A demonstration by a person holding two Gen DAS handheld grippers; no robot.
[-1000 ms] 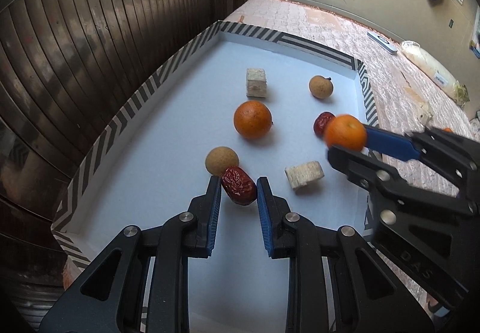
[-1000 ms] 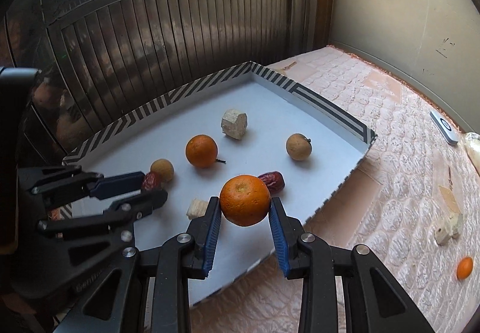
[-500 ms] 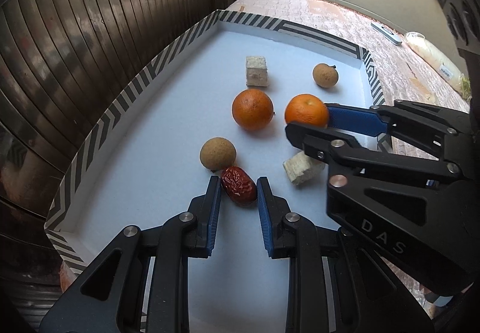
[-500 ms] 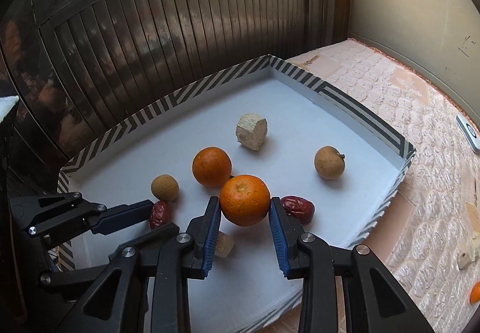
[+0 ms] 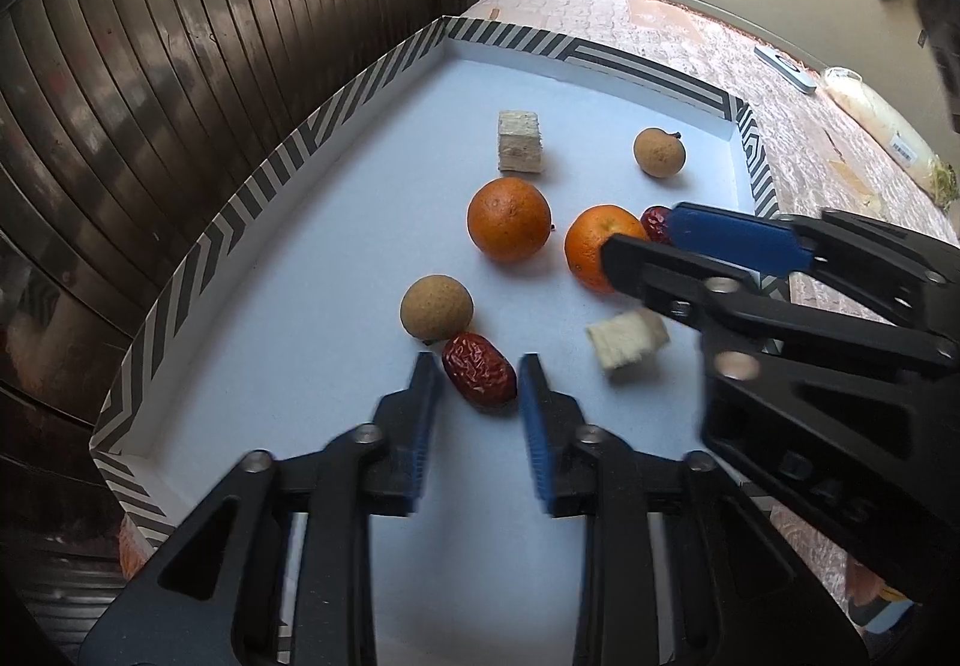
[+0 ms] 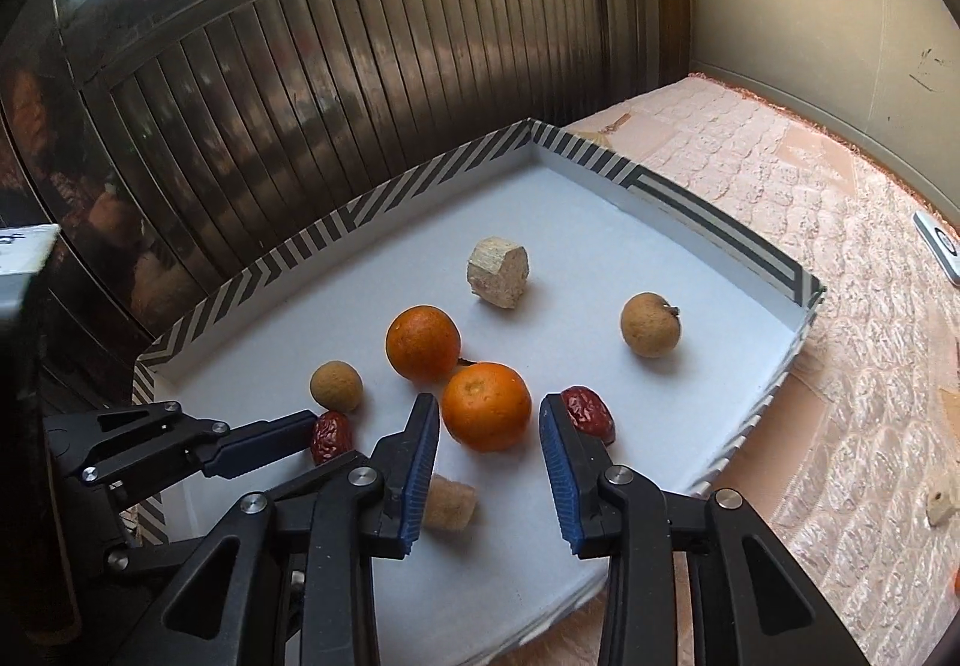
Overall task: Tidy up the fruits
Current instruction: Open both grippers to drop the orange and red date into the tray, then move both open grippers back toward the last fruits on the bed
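A white tray with a striped rim (image 5: 300,138) (image 6: 720,222) holds the fruit. My left gripper (image 5: 478,372) (image 6: 330,441) is low over the tray with its jaws opening. A wrinkled red date (image 5: 480,381) (image 6: 329,435) lies on the tray between them, next to a tan longan (image 5: 437,306). My right gripper (image 6: 489,420) (image 5: 639,240) has its jaws opening too. An orange (image 6: 486,405) (image 5: 591,246) rests on the tray between them, with a thin gap at each pad. It sits beside a second orange (image 6: 423,343) (image 5: 509,219).
Also on the tray are another date (image 6: 591,414), a far longan (image 6: 650,324) and two beige chunks (image 6: 498,273) (image 6: 450,501). A dark metal shutter (image 6: 300,96) stands behind the tray. A pink quilted mat (image 6: 840,306) with a remote (image 6: 939,246) lies to the right.
My right gripper brought the orange in over the tray and down beside the other orange, then its jaws parted slightly. My left jaws widened off the date.
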